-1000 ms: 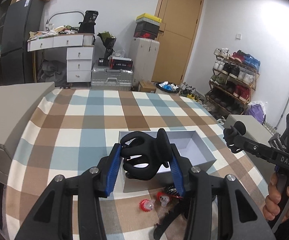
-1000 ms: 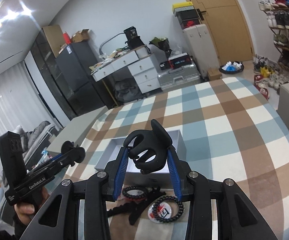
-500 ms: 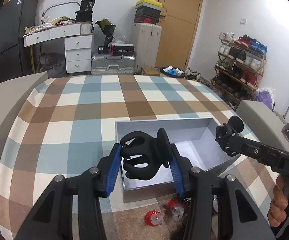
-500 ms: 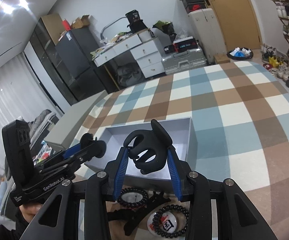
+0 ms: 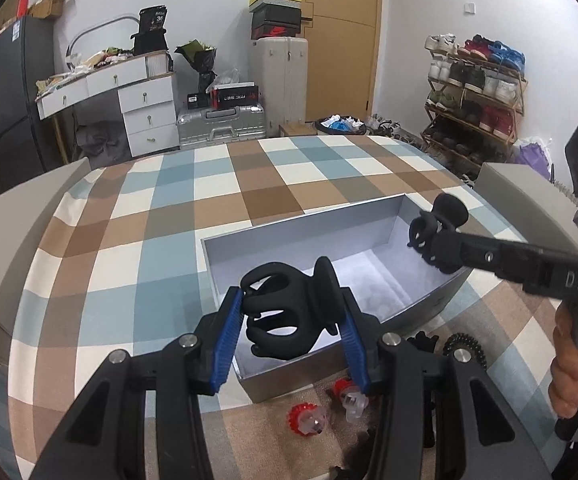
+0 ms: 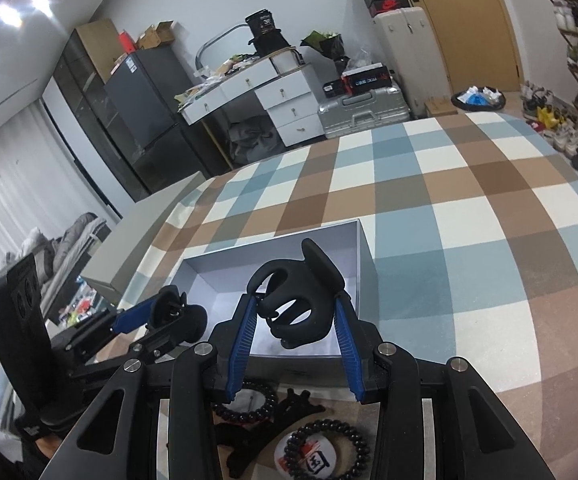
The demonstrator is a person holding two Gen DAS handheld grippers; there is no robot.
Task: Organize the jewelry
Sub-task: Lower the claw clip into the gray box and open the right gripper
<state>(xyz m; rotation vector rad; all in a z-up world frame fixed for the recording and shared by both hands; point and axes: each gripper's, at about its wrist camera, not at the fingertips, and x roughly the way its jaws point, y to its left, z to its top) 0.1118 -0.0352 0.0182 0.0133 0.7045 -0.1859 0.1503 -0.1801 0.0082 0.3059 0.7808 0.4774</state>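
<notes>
An open pale grey box (image 5: 399,206) sits on the checked tablecloth, and nothing shows on its visible floor. My left gripper (image 5: 289,308) is shut on a black claw hair clip (image 5: 285,320), held over the box's near left corner. In the right wrist view my right gripper (image 6: 294,312) is shut on a second black claw clip (image 6: 301,304) above the box (image 6: 273,240) near its front wall. Each view shows the other gripper reaching in from the side: the right gripper (image 5: 439,240) with its clip, and the left gripper (image 6: 171,314).
In front of the box lie black bead bracelets (image 6: 325,446), another black clip (image 6: 265,432), a black coil tie (image 5: 465,346) and two red-and-clear pieces (image 5: 305,420). Grey boxes (image 5: 13,240) (image 5: 525,192) flank the table. A hand (image 5: 569,376) holds the right gripper's handle.
Both grippers have come forward and lower with their clips. The box looks larger and nearer, and both clips now hang over its inside. Both grips are unchanged.
</notes>
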